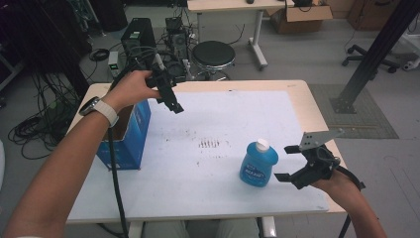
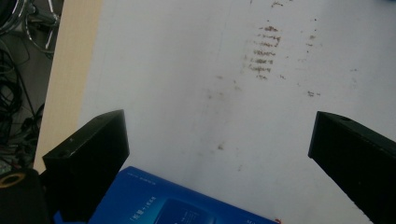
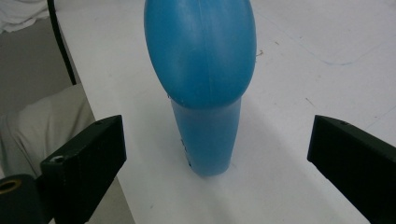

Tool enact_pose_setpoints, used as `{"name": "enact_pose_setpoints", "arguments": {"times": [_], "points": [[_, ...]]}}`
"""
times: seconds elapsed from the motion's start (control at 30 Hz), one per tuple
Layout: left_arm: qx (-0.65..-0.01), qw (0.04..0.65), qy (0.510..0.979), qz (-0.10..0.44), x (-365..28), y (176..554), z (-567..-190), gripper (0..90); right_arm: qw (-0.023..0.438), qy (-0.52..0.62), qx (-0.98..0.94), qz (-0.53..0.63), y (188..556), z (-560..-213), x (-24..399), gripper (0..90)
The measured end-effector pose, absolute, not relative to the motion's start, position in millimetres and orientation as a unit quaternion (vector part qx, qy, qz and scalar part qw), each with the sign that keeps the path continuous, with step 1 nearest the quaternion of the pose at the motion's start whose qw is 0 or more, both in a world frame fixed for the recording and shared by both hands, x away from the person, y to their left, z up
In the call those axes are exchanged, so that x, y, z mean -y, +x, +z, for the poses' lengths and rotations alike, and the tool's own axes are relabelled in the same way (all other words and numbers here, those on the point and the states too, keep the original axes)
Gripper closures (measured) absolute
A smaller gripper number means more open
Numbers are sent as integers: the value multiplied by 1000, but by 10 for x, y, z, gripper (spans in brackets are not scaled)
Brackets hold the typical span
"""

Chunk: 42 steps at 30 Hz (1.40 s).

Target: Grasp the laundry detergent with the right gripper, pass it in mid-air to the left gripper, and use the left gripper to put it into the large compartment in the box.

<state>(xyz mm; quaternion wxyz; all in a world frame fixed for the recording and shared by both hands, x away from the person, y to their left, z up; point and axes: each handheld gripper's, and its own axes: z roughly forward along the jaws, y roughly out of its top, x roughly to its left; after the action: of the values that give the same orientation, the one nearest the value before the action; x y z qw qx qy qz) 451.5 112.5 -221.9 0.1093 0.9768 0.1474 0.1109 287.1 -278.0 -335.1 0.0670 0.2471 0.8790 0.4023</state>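
The bottle [image 1: 258, 163] stands upright on the surface [image 1: 208, 193], toward its near right part. My right gripper [image 1: 287, 162] sits just right of the bottle, its fingers [image 3: 84, 161] spread to either side and apart from it. Well left of the bottle, a box [image 1: 130, 134] stands at the surface's left edge. My left gripper [image 1: 173, 105] hangs over the surface, left of and behind the bottle, just beside the box's top. A patch of marks [image 1: 210, 144] lies on the surface left of the bottle, between it and the box.
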Motion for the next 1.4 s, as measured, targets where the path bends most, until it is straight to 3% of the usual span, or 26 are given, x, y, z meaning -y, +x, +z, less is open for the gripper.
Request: {"name": "enact_pose_setpoints", "arguments": {"times": [1.4], "points": [[-148, 104, 977, 110, -1092, 4524, -2259, 57, 87, 248, -825, 500, 2838, -3808, 2840, 53]]}}
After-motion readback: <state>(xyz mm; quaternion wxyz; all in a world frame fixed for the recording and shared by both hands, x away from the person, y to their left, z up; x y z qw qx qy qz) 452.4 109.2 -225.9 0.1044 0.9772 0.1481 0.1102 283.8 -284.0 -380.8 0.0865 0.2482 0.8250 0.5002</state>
